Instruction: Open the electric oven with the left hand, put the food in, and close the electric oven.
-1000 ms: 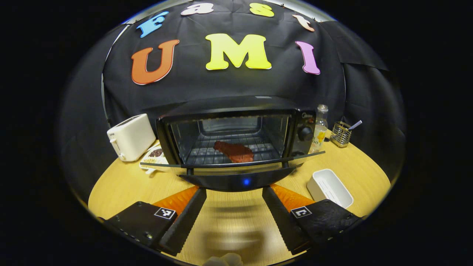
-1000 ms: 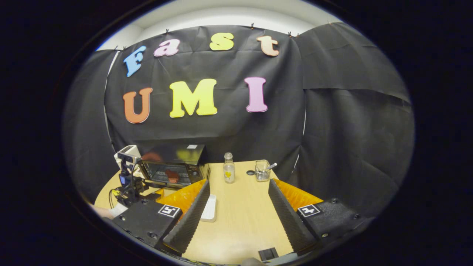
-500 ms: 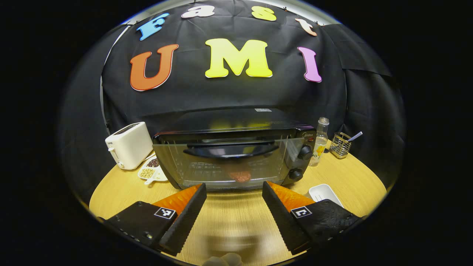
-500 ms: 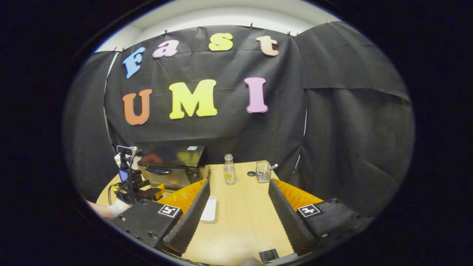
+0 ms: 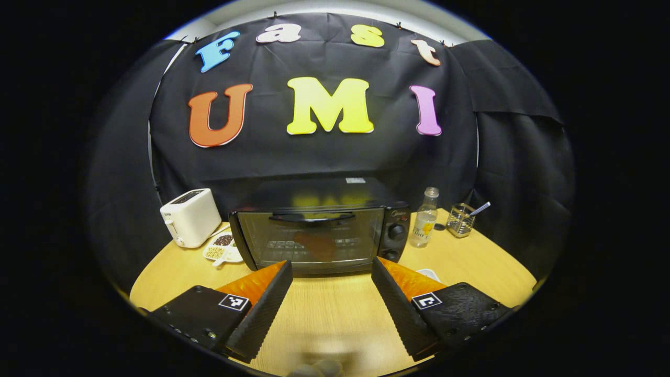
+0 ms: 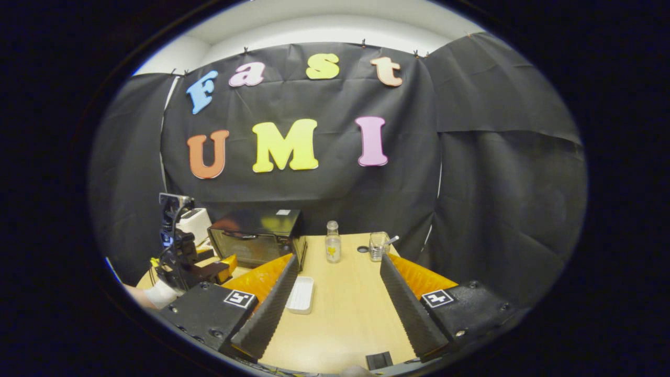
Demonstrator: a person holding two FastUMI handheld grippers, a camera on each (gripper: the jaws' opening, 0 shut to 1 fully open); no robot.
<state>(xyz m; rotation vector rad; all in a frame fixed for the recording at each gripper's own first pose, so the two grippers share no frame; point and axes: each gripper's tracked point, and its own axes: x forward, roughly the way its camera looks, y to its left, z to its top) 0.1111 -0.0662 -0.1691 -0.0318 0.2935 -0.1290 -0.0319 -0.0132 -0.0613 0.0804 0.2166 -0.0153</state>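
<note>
My table (image 5: 335,309) carries the electric oven (image 5: 314,230), which stands upright at the back with its glass door (image 5: 311,243) flush against the frame. The food (image 5: 316,245), a dark reddish piece, sits on the rack behind that glass. I judge the closing step done; doing it well now means checking the door's top edge seats evenly under the handle (image 5: 311,217) and keeping clear of it. My left gripper (image 5: 332,301) hangs in front of the oven, its 2 fingers spread apart and empty. My right gripper (image 6: 334,301) hovers over bare table, fingers apart, near the white tray (image 6: 301,295).
</note>
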